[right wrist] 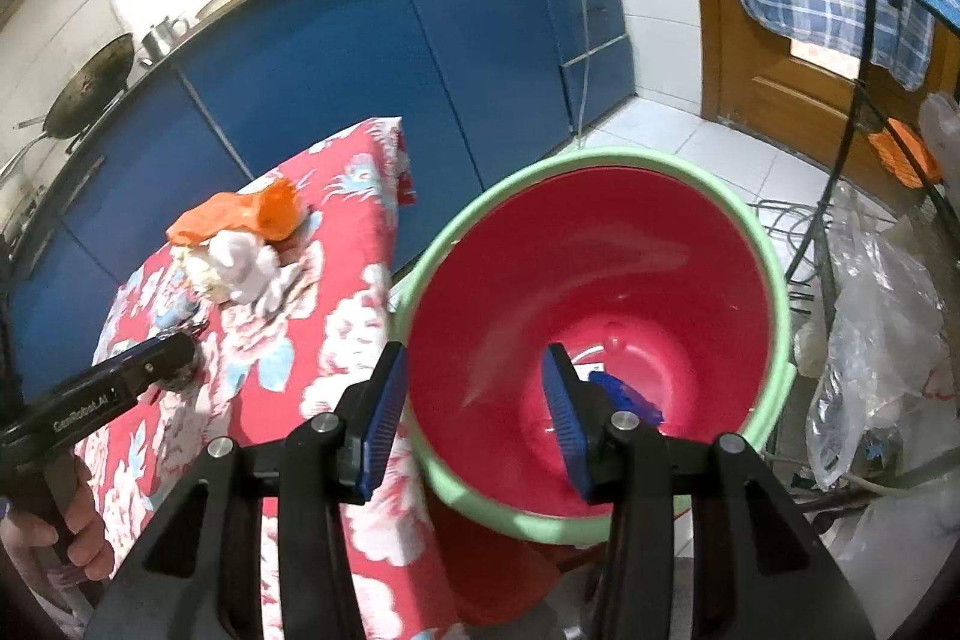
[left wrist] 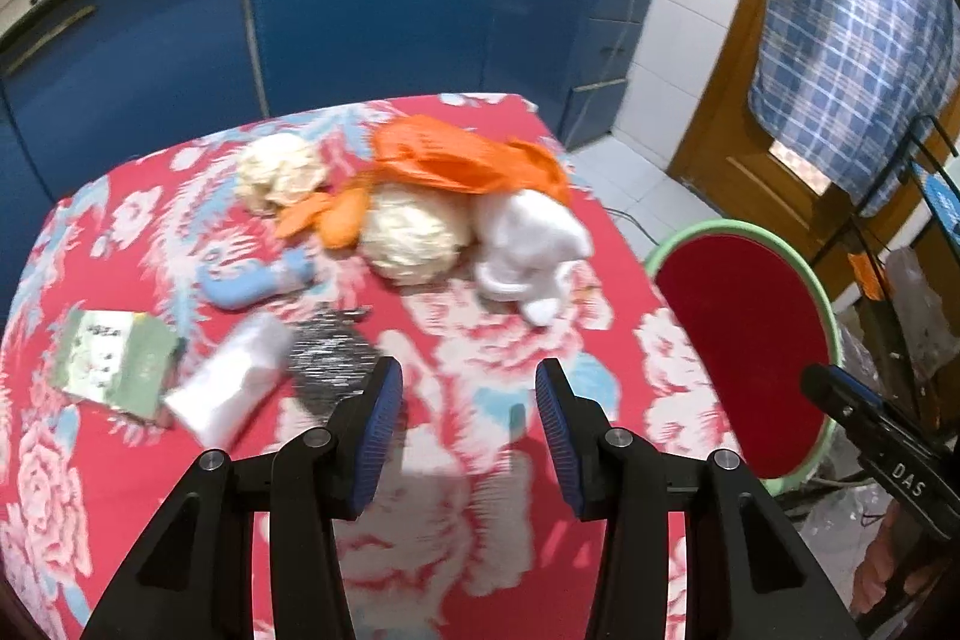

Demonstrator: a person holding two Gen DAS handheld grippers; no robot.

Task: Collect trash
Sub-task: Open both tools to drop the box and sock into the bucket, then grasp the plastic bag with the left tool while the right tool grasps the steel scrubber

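Note:
Trash lies on a table with a red floral cloth [left wrist: 480, 340]: an orange plastic bag [left wrist: 456, 154], two cream crumpled balls [left wrist: 414, 235], white crumpled tissue [left wrist: 528, 244], a white packet [left wrist: 228, 388], a dark foil wrapper [left wrist: 330, 364] and a green packet [left wrist: 114, 358]. My left gripper [left wrist: 468, 436] is open and empty above the cloth, short of the trash. My right gripper [right wrist: 474, 418] is open and empty over the red bucket [right wrist: 774, 268] with a green rim. A blue wrapper [right wrist: 624, 394] lies in the bucket's bottom.
Blue kitchen cabinets [left wrist: 360, 10] stand behind the table. The bucket [left wrist: 744, 340] sits on the floor at the table's right edge. A wire rack with plastic bags [right wrist: 882, 310] stands right of the bucket. A wooden door [right wrist: 780, 70] with a checked cloth is at the back right.

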